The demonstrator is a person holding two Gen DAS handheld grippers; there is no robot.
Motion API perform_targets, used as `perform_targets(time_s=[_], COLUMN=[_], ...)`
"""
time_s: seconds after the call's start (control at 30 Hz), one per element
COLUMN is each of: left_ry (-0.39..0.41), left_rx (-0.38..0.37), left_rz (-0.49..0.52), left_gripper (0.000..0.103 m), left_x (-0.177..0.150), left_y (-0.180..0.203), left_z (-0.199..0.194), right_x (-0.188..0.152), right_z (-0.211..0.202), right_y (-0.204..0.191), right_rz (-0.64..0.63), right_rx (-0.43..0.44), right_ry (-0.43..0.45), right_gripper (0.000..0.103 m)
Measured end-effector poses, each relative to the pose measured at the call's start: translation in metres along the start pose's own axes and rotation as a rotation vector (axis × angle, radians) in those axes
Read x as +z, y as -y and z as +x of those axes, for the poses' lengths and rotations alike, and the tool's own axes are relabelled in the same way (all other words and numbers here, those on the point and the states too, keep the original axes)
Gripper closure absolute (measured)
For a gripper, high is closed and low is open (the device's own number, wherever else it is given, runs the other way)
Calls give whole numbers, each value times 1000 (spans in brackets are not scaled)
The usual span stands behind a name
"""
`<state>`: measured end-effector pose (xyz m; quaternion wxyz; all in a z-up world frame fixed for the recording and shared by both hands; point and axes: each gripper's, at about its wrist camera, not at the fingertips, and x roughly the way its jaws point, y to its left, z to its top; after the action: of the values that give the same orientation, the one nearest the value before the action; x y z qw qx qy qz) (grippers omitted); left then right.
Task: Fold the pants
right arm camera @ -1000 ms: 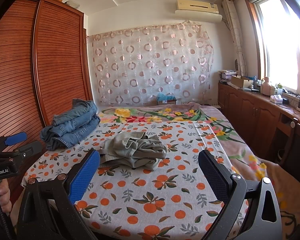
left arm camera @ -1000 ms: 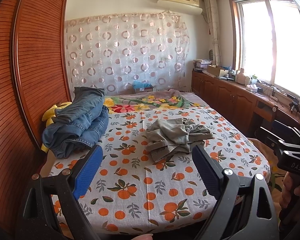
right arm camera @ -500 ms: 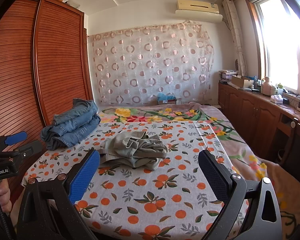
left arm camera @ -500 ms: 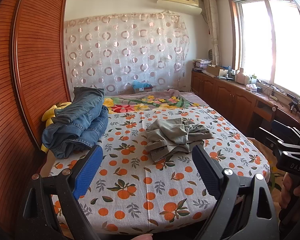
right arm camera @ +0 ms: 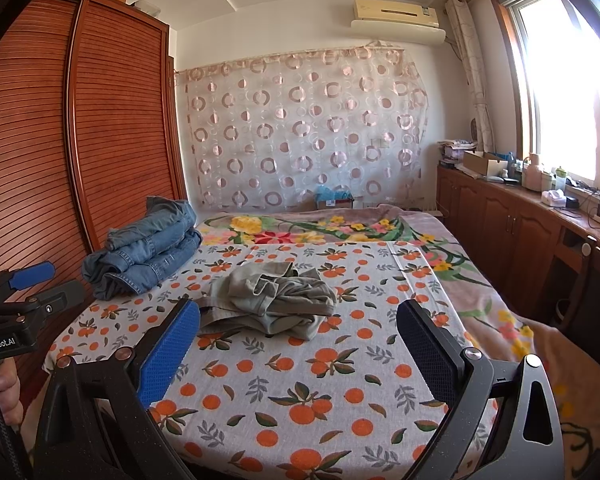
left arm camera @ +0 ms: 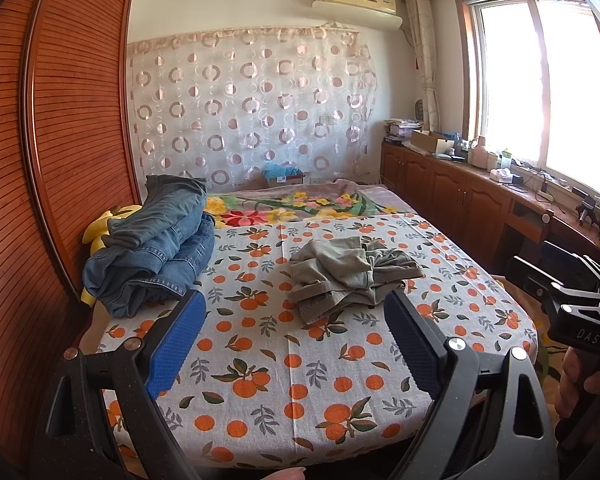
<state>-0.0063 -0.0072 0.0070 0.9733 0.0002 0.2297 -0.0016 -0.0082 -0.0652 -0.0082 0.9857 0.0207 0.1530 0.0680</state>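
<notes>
Crumpled grey-green pants (left arm camera: 350, 276) lie in a heap in the middle of the bed, on the orange-print sheet (left arm camera: 292, 364); they also show in the right wrist view (right arm camera: 274, 300). My left gripper (left arm camera: 294, 312) is open and empty, held over the near end of the bed, short of the pants. My right gripper (right arm camera: 298, 322) is open and empty, also short of the pants. Each gripper shows at the edge of the other's view: the right one (left arm camera: 580, 312), the left one (right arm camera: 16, 300).
A pile of blue jeans (left arm camera: 156, 240) lies at the bed's left side beside a brown slatted wardrobe (left arm camera: 60, 140). A floral blanket (left arm camera: 296, 204) covers the far end. Wooden cabinets (left arm camera: 460, 196) with clutter run along the right under the window.
</notes>
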Motion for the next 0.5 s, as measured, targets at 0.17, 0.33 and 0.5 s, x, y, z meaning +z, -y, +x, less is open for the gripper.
perform_targets(time_s=[0.17, 0.33, 0.5], left_ry=[-4, -13, -54], left_rx=[1, -4, -6], left_rz=[-1, 1, -5], left_gripper=[12, 12, 12], left_x=[3, 8, 1], left_y=[1, 19, 20], left_z=[-4, -5, 9], right_x=[0, 0, -4], right_z=[0, 0, 1], right_y=[0, 0, 1], right_rz=[0, 1, 6], right_rx=[0, 0, -2], right_ry=[-1, -3, -10], right_gripper=[4, 4, 4])
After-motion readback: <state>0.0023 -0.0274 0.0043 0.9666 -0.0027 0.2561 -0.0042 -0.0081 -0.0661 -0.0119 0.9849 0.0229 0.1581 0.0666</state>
